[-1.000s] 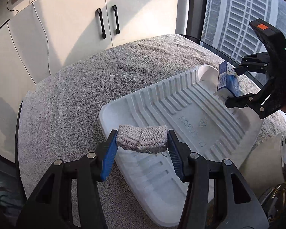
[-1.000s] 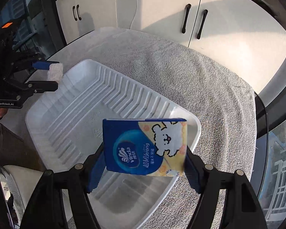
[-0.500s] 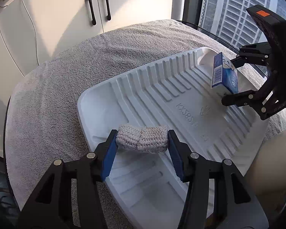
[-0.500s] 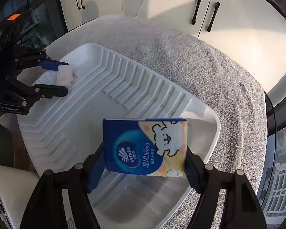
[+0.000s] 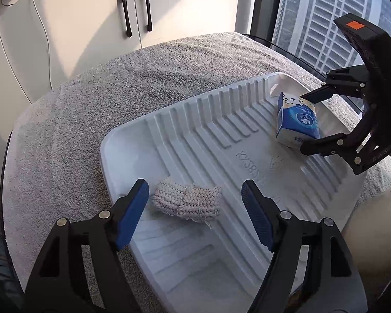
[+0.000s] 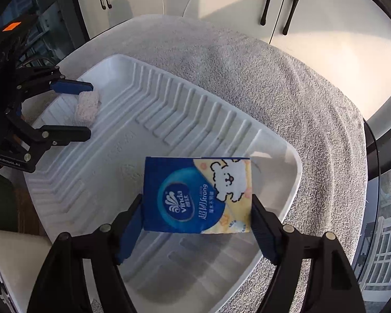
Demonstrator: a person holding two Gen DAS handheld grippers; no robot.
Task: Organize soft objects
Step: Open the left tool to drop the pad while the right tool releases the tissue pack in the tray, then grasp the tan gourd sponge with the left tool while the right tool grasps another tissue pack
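Note:
A white ribbed tray [image 5: 200, 130] [image 6: 169, 109] lies on a grey towel. A small grey knitted cloth roll [image 5: 187, 202] [image 6: 86, 107] lies in the tray's near-left corner. My left gripper [image 5: 195, 206] [image 6: 73, 109] is open around it, with gaps on both sides. My right gripper [image 6: 198, 214] [image 5: 310, 122] is shut on a blue Vinda tissue pack [image 6: 195, 195] [image 5: 297, 122] and holds it over the tray's far right end. I cannot tell whether the pack touches the tray.
The grey towel [image 5: 91, 109] [image 6: 273, 83] covers a round table. White cabinets with black handles [image 5: 135, 13] [image 6: 279, 10] stand behind it. A window with buildings [image 5: 320, 18] is at the right.
My left gripper has opened and let go of the knitted roll, which now lies in the tray. My right gripper has lowered the tissue pack further over the tray.

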